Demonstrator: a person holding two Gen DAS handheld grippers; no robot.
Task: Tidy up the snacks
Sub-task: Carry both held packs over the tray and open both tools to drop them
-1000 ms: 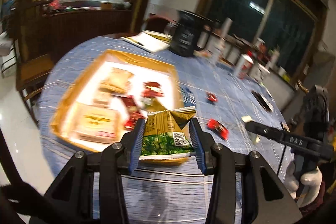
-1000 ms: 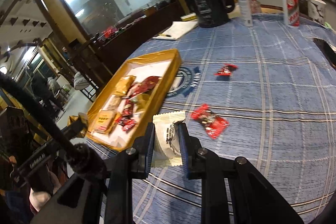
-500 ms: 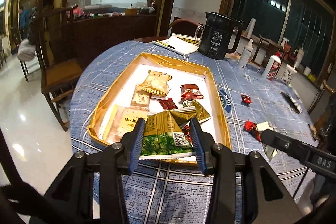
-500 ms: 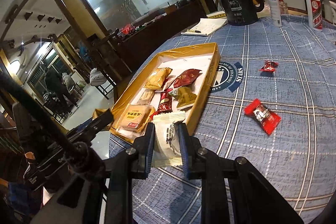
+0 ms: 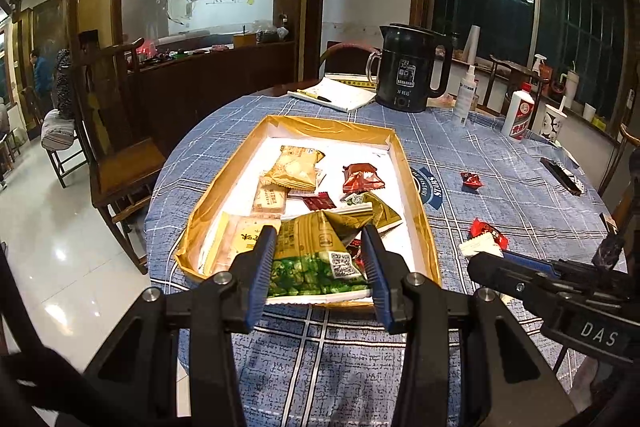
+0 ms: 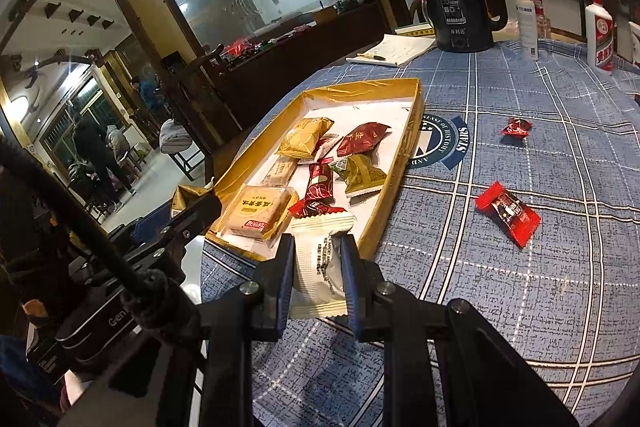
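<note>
Snacks in both tools. Green-and-gold packet (image 5: 316, 263) pinched between the left gripper (image 5: 320, 275) pads, held over the near end of the gold tray (image 5: 416, 203); packet's long axis runs away from the camera, crumpled gold end toward the tray's middle, QR label facing up. White wrapper (image 6: 320, 263) clamped in the right gripper (image 6: 318, 275), upright between the pads, serrated end pointing toward the tray's near rim, just over the tray's corner. Both grippers reach forward, roughly level, side by side at the table edge; the right tool's body shows at lower right in the left wrist view.

Tray holds several gold, tan and dark red packets on a white floor. On the blue checked tablecloth (image 6: 520, 287), to the right of the tray: red candy (image 6: 508, 213) nearest, smaller red candy (image 6: 517, 127) farther off. Black kettle (image 5: 412, 69), notepad (image 5: 336, 95) and white bottle (image 6: 599, 35) at the far side. Wooden chair (image 5: 116, 131) left of table; tiled floor, dark windows.
</note>
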